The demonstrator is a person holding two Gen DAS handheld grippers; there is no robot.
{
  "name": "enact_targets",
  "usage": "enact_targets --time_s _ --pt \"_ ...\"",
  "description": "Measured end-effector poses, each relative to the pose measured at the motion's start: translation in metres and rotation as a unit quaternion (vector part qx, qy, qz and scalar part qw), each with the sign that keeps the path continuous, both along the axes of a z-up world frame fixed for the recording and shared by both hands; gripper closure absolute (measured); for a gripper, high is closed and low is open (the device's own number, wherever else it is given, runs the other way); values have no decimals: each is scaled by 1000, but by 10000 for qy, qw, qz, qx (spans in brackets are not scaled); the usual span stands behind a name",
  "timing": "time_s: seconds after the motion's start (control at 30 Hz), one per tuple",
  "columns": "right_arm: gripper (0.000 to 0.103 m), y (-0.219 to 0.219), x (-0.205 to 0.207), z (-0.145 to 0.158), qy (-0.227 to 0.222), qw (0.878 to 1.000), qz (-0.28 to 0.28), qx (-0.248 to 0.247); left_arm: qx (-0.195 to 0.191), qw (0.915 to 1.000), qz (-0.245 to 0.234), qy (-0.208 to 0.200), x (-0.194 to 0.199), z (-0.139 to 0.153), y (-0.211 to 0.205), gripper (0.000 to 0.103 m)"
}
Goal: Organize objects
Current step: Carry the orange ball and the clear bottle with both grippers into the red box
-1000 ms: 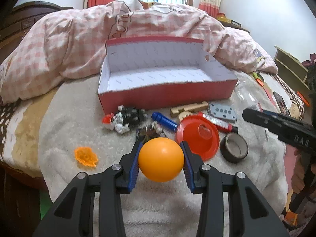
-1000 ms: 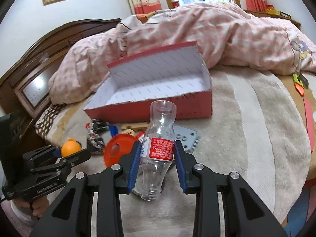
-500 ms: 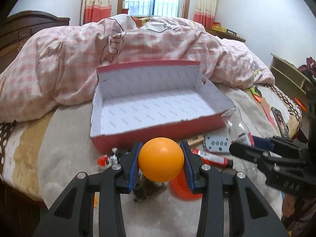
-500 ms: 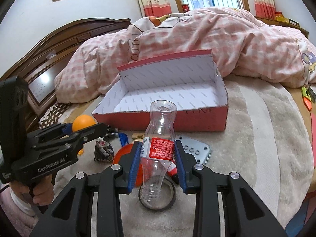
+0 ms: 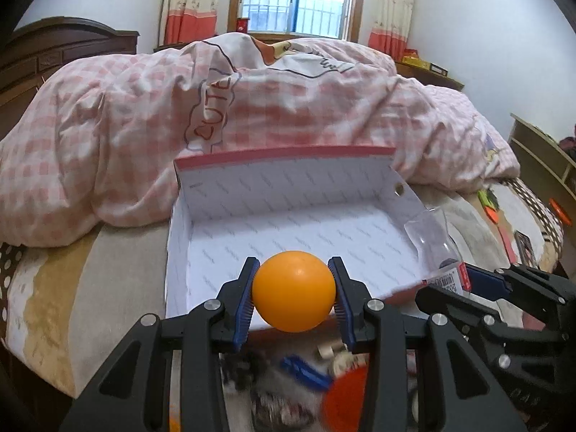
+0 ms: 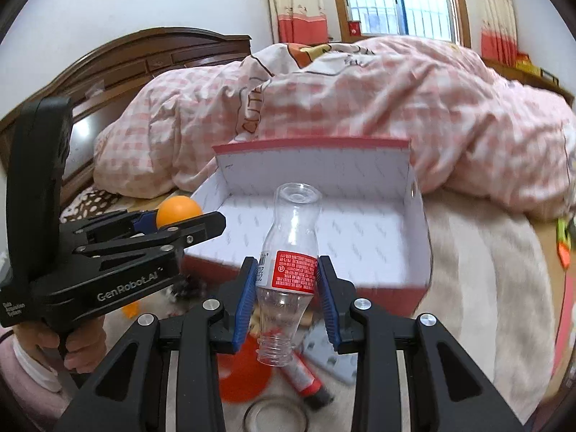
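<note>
While you've got both loads up at the box, here's how I'd finish it: your left claw (image 5: pixel 293 297) is clamped snug on the orange ball (image 5: pixel 293 291), pads pressing on both sides, and it sits right over the near wall of the red shoebox (image 5: pixel 284 154), with the white floor of the box showing just past it. Your right claw (image 6: pixel 282 297) is closed around the label of the clear plastic bottle (image 6: pixel 289 262), which is held upside down, neck pointing toward you and base tipped over the box's near edge. I'd say neither thing is properly over the box floor yet, so push both forward until they clear that front wall before you let go. Go low with the ball, since it'll probably roll or bounce off cardboard if you drop it from height; park it toward the left corner. Tilt the bottle flatter and lay it along the right side so the 2 don't knock into each other. Watch your claws too, they're close together at the box's front. Plenty more is waiting on the bed in front of the box, like the orange funnel (image 6: pixel 241 378) and the grey perforated plate (image 6: pixel 324 352).
</note>
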State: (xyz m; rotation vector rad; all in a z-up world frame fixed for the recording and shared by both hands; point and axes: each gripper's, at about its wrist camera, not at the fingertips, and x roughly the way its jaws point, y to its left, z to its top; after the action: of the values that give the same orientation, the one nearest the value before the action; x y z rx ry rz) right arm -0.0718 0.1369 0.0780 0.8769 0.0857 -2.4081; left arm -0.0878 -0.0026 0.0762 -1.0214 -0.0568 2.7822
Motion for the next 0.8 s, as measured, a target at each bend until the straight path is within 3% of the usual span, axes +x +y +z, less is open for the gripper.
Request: enact_targets --time_s 0.13,0.43,0.8 --pt "69 -9 -25 0 66 9998 -36 186 16 9999 97 -95 -28 -4 2 65" --pt "69 -18 -84 -26 -443 9977 -349 372 -234 9971 424 -586 -84 -31 4 65" --pt "69 -24 -107 -52 -708 9946 -414 631 -381 9932 481 -984 -103 -55 10 65"
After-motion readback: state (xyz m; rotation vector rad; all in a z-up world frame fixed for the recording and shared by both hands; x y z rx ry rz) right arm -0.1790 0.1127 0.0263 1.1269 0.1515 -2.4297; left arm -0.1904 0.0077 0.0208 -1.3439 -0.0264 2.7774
